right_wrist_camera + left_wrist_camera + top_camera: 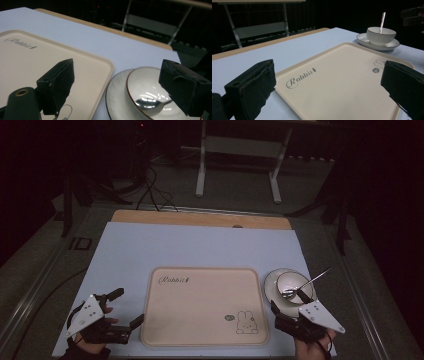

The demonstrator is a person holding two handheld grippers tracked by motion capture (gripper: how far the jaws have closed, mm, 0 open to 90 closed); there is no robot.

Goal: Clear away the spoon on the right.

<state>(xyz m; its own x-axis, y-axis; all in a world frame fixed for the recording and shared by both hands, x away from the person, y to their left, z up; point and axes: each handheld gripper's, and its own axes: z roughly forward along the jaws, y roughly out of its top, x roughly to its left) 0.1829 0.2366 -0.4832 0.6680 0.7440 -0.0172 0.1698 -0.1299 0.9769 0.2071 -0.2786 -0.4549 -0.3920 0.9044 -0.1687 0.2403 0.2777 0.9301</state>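
A beige tray [202, 320] printed "Rabbit" lies in the middle of the white table top. To its right a white bowl [295, 281] sits on a saucer [270, 287], and a metal spoon [312, 280] leans in the bowl with its handle pointing up and right. My left gripper [127, 307] is open beside the tray's left edge, nothing between its jaws [328, 72]. My right gripper [288, 301] is open at the near side of the bowl [150, 85]. Its jaws [118, 70] stand wide over the saucer [116, 92] and the tray's corner [100, 67], gripping nothing.
A wooden strip [200, 218] runs along the table's far edge. Behind it stand a white metal frame [237, 165] and dark cables [150, 190] on the floor. White table surface [200, 245] lies beyond the tray.
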